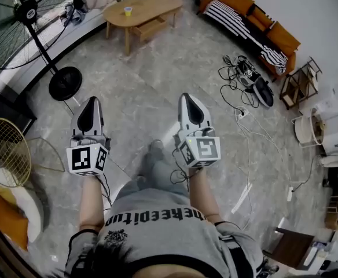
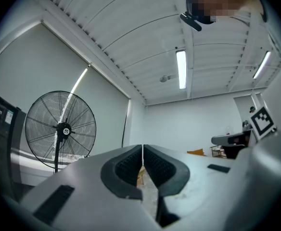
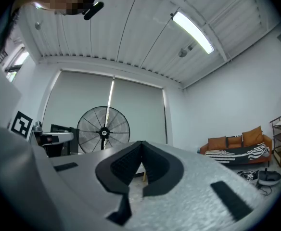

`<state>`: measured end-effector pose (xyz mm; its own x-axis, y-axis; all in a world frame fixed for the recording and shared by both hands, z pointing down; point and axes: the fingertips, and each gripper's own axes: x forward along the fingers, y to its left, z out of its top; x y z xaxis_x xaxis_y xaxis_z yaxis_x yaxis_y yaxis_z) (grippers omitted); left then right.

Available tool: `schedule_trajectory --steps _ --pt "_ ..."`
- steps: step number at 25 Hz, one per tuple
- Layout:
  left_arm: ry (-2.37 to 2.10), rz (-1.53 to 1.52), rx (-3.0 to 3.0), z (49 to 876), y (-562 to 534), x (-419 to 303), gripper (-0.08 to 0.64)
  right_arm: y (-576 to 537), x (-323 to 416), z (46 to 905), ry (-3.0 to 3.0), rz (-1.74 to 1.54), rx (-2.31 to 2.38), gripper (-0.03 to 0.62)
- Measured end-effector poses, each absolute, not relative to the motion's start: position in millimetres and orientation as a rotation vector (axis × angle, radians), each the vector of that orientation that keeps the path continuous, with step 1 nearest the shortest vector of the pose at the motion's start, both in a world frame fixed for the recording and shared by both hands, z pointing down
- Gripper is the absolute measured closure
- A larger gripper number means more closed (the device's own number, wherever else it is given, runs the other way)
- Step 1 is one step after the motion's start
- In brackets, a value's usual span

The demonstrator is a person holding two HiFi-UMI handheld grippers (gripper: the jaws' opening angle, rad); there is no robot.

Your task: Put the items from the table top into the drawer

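Observation:
A wooden oval table (image 1: 151, 3) stands far off at the top of the head view. A yellow cup (image 1: 128, 10) and a few small items sit on it, and a box-like drawer unit (image 1: 149, 28) hangs under its top. My left gripper (image 1: 91, 101) and right gripper (image 1: 188, 97) are held side by side over the marble floor, well short of the table. In the left gripper view the left gripper (image 2: 142, 146) has its jaws pressed together with nothing between them. The right gripper (image 3: 141, 143) is likewise shut and empty.
A tall black pedestal fan (image 1: 29, 11) stands at the left on a round base (image 1: 65, 83). An orange sofa (image 1: 256, 22) with a striped blanket lines the right wall, with shoes and cables (image 1: 247, 91) on the floor before it. A yellow wire chair (image 1: 4, 152) is at near left.

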<state>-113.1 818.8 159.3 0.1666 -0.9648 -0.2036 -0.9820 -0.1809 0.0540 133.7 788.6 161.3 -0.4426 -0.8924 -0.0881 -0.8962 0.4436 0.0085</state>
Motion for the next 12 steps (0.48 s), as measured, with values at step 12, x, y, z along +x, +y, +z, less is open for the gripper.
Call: schedule_trajectory --steps 12 --pt "1.978 0.223 -2.292 168.6 617.1 -103.0 0.548 569.8 133.5 174.9 2.63 0.059 -1.531 0.591"
